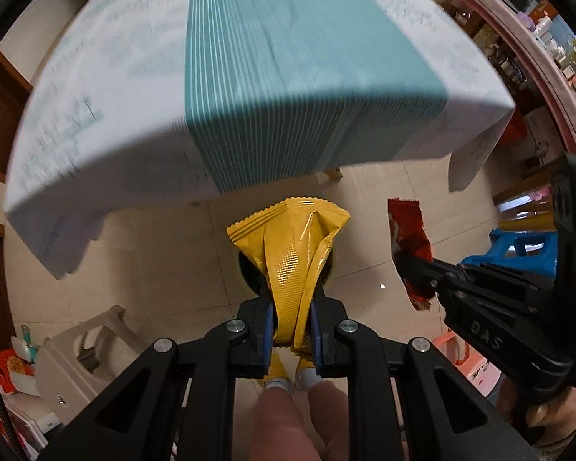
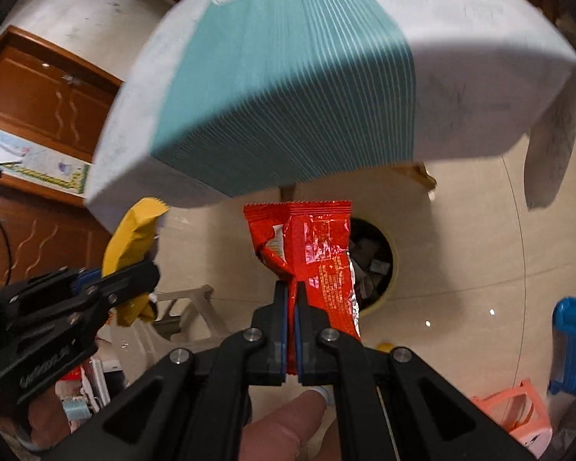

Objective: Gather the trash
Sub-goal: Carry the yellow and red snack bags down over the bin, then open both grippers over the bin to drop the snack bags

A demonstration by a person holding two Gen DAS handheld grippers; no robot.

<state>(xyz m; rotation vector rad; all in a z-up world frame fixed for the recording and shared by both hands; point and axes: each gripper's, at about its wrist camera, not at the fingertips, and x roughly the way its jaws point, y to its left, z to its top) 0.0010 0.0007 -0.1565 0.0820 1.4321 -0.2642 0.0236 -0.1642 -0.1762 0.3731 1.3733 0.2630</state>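
Observation:
My left gripper is shut on a crumpled yellow snack wrapper and points down at the floor. Beneath the wrapper a round yellow-rimmed trash bin peeks out, mostly hidden. My right gripper is shut on a red foil wrapper; in its view the bin sits on the floor just right of the wrapper, with trash inside. The red wrapper and right gripper also show at the right of the left wrist view, and the yellow wrapper at the left of the right wrist view.
A table under a white and teal striped cloth overhangs just beyond the bin. A beige plastic stool stands left, a blue stool and a pink stool right. The person's legs and feet are below the grippers. Wooden cabinets line the left wall.

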